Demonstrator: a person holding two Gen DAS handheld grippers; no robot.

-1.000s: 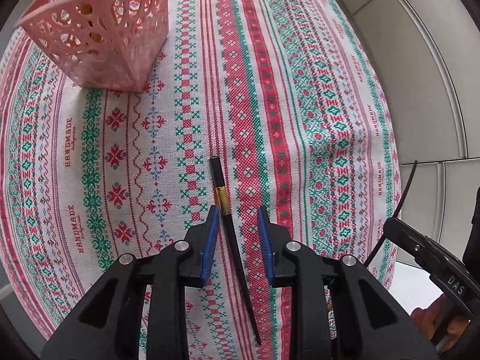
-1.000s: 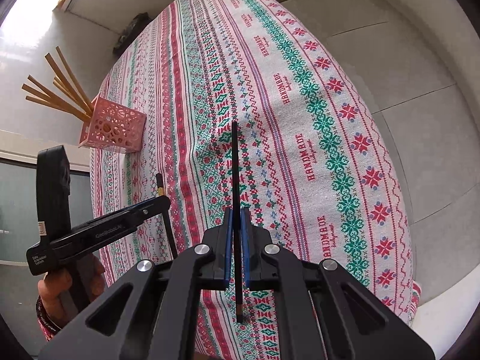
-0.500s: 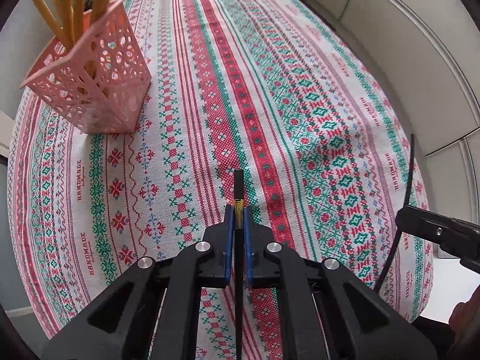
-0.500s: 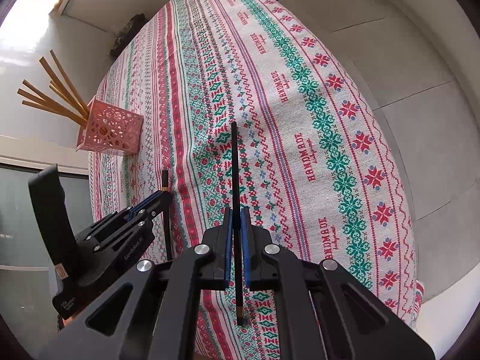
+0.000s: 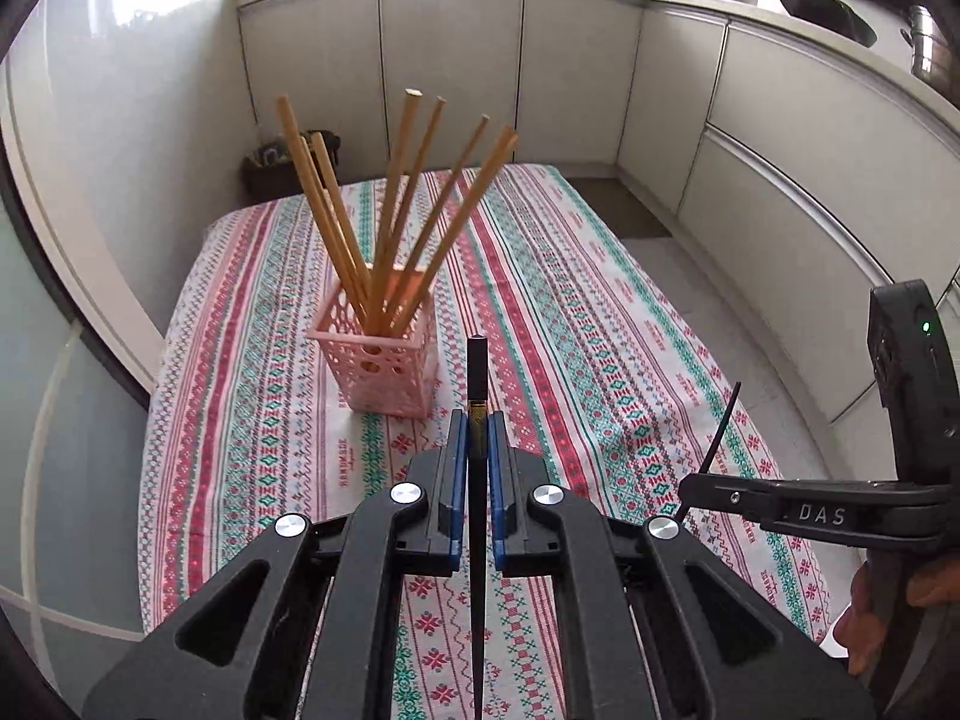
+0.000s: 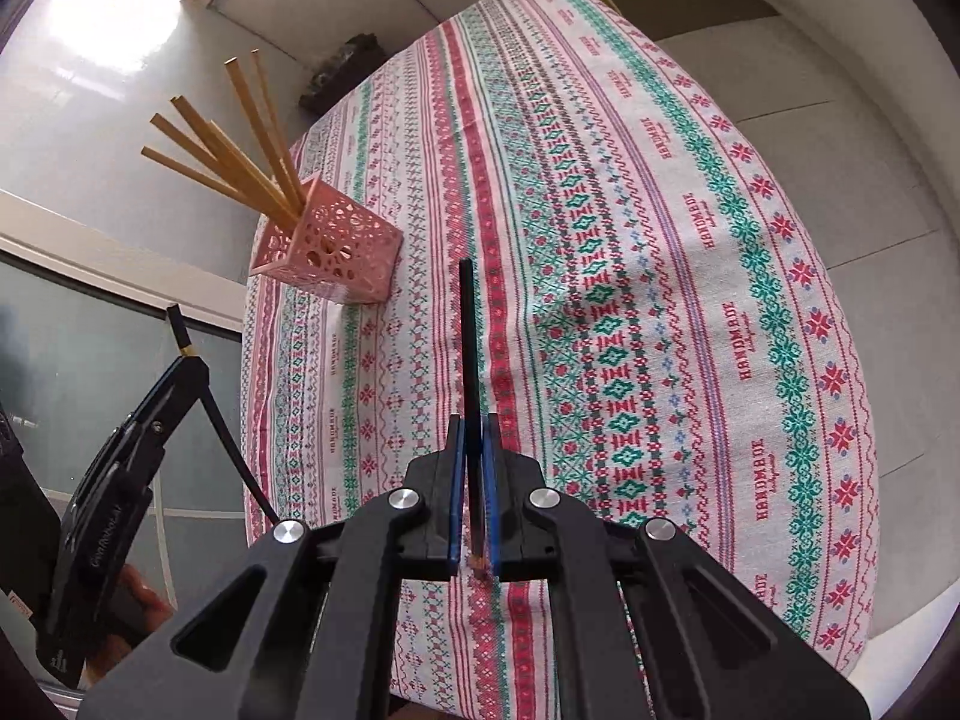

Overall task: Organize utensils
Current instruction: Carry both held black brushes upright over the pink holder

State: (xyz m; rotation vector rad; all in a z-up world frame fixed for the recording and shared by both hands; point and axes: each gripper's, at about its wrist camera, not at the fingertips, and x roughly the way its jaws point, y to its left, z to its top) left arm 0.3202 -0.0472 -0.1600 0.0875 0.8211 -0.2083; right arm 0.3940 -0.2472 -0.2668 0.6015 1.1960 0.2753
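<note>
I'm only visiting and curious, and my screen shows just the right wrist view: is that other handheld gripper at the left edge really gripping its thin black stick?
Observer: Yes. The left wrist view shows the left gripper with its blue pads shut on a black chopstick with a gold band, the band at the pad tips.
Visitor: What is ahead of it?
Observer: The pink perforated plastic holder of wooden chopsticks stands on the patterned tablecloth just ahead, slightly left.
Visitor: And behind the table?
Observer: White cabinets, with a dark frying pan on the counter at upper right.
</note>
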